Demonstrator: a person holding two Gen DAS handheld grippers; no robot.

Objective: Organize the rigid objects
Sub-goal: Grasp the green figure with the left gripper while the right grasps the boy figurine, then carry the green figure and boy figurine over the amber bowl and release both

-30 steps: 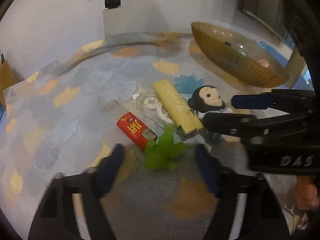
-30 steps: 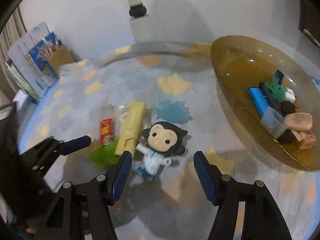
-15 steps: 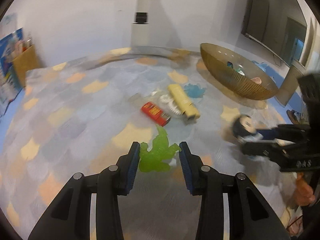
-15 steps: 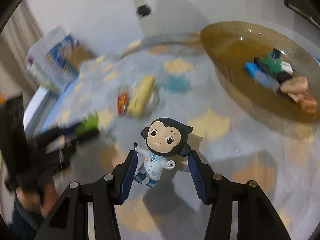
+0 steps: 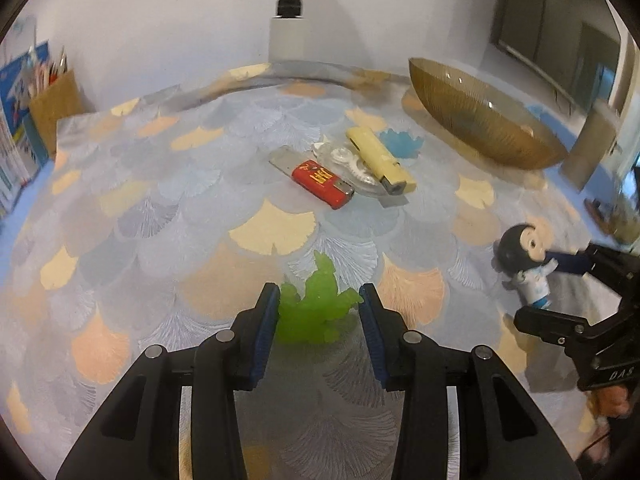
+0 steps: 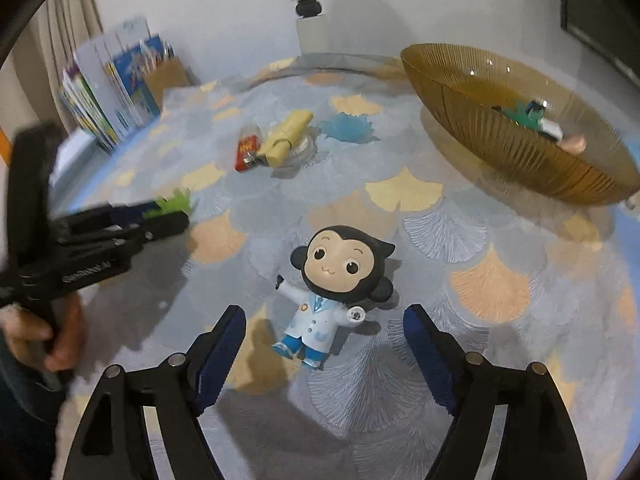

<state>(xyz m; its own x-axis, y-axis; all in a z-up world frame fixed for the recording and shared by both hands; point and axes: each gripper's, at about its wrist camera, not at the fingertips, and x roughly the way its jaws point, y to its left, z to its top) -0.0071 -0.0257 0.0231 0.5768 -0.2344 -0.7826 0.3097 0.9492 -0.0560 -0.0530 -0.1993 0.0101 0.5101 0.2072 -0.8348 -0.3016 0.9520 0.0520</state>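
Observation:
My left gripper (image 5: 318, 312) is shut on a translucent green toy (image 5: 316, 304), which also shows in the right wrist view (image 6: 172, 204). My right gripper (image 6: 324, 336) is open, its fingers wide on either side of a monkey figurine (image 6: 336, 276) in a white coat; the figurine sits on the patterned cloth and also shows in the left wrist view (image 5: 526, 256). A red lighter (image 5: 320, 182), a yellow lighter (image 5: 378, 158) and a clear tape dispenser (image 5: 348, 162) lie together mid-table. An amber glass bowl (image 6: 500, 132) holds several small items.
A blue flower-shaped piece (image 5: 400, 142) lies by the yellow lighter. Books and a brown pen holder (image 6: 120, 88) stand at the table's far left. A white post (image 5: 290, 28) stands at the back wall. The person's hand (image 6: 44, 336) holds the left gripper.
My right gripper has opened and released the monkey figurine, which now rests on the cloth. My left gripper stays shut on the green toy, pulled back from the lighters.

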